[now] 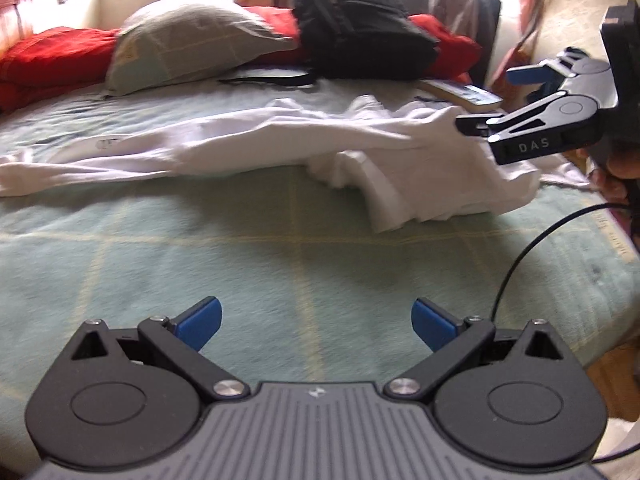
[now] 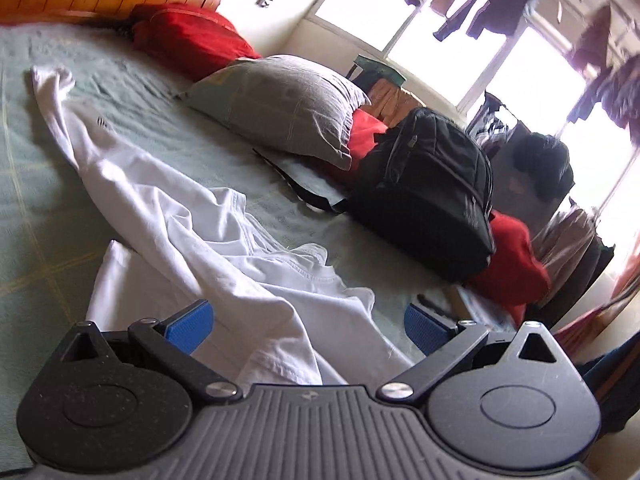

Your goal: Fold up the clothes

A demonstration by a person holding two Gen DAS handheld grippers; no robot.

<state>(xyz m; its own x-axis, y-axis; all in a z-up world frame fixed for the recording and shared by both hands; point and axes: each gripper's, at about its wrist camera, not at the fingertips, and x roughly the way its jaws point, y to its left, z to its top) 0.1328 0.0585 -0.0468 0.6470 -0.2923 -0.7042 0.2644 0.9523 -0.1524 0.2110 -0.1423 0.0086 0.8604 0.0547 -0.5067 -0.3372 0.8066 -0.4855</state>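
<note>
White shirt [image 1: 248, 136] is seen rumpled across a green checked bed [image 1: 256, 248], part doubled over. Left gripper [image 1: 316, 326] is held w/ jaws apart, over bare cover. Right gripper [image 2: 308, 326] is also apart, cloth betw. fingers: layers may be pinched together. Pillow [image 1: 188, 40], backpack [image 1: 360, 28] lie beyond; windows behind.
</note>
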